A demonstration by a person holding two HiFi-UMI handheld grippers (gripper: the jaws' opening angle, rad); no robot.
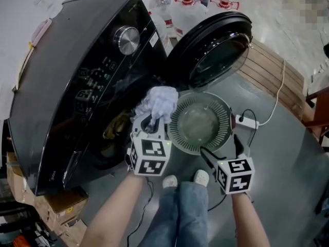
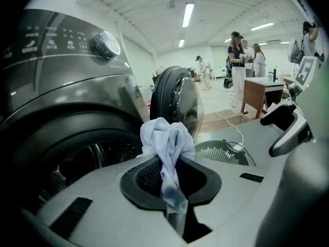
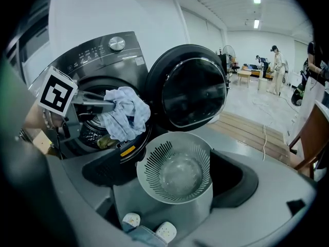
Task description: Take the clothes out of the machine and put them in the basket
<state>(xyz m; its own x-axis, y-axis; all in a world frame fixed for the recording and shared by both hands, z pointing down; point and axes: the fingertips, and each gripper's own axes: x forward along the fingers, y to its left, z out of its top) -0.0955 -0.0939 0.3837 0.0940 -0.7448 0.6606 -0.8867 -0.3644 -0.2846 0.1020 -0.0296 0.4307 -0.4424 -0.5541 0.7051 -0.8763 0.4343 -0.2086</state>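
Observation:
My left gripper [image 1: 154, 119] is shut on a pale blue-white cloth [image 1: 160, 102], held bunched up just outside the dark washing machine's [image 1: 67, 76] drum opening. In the left gripper view the cloth [image 2: 168, 140] stands up between the pads, with the basket [image 2: 221, 151] beyond it. The round grey slotted basket [image 1: 199, 122] stands empty on the floor under the open door [image 1: 213, 48]. My right gripper [image 1: 222, 151] is open, hovering near the basket's rim; its own view looks down on the basket [image 3: 175, 169]. An olive garment [image 1: 115, 125] lies in the drum.
Water bottles [image 1: 185, 4] stand behind the machine. A white power strip [image 1: 248, 122] with cable lies right of the basket, by a wooden platform [image 1: 267, 71]. Cardboard boxes [image 1: 61, 205] sit at lower left. The person's white shoes [image 1: 186, 179] are just in front of the basket.

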